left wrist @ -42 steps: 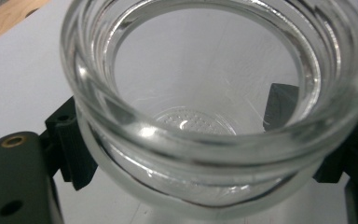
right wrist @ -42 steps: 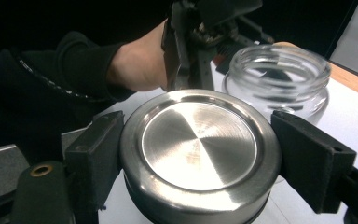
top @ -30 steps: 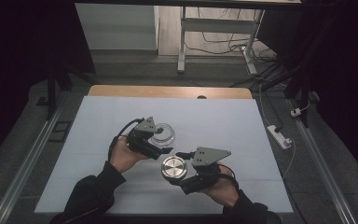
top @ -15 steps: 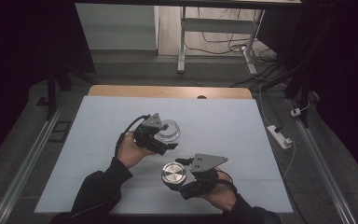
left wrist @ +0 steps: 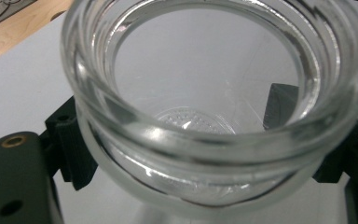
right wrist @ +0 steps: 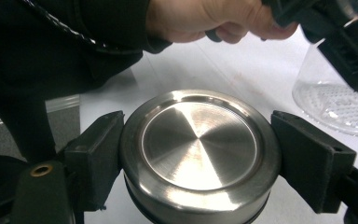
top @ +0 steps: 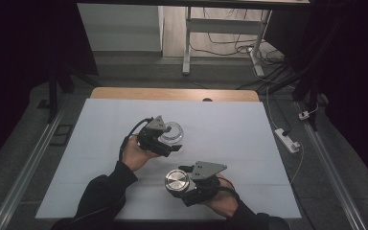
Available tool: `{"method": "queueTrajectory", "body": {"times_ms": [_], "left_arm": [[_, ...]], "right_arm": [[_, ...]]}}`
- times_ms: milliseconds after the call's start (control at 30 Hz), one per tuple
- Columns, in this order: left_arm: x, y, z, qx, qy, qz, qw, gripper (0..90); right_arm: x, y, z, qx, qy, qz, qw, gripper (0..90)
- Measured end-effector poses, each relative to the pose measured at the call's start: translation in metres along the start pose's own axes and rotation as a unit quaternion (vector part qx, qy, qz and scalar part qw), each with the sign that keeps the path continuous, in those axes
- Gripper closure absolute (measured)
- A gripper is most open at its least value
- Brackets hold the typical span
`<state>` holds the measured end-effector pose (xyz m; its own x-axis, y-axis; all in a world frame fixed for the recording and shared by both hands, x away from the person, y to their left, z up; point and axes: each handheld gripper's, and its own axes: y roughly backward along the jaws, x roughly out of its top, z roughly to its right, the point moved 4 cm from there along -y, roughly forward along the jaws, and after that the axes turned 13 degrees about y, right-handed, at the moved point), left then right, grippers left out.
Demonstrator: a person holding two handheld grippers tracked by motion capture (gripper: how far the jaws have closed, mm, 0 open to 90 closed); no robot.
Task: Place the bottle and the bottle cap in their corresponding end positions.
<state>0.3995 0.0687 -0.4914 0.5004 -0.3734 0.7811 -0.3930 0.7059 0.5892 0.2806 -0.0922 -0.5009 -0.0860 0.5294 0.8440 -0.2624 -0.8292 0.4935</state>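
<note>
While each gripper holds its piece, white table [top: 239,129] surrounds them.

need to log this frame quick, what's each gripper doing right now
Left gripper: closed on the glass jar, gripping it below the rim.
Right gripper: closed on the metal lid, one jaw on each side.
</note>
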Motion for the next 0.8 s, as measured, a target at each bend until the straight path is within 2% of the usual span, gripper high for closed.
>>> {"method": "queueTrajectory", "body": {"times_ms": [267,800], "left_arm": [[-0.005,-0.011,-0.004,0.008,-0.003,-0.011,0.9999,15.6],[-0.015,-0.026,-0.018,0.031,0.008,-0.014,0.9994,15.6]], "right_arm": [[-0.008,-0.011,-0.005,0.012,0.004,-0.015,0.9998,19.7],[-0.027,-0.028,-0.008,0.027,0.000,-0.050,0.9984,19.7]]}}
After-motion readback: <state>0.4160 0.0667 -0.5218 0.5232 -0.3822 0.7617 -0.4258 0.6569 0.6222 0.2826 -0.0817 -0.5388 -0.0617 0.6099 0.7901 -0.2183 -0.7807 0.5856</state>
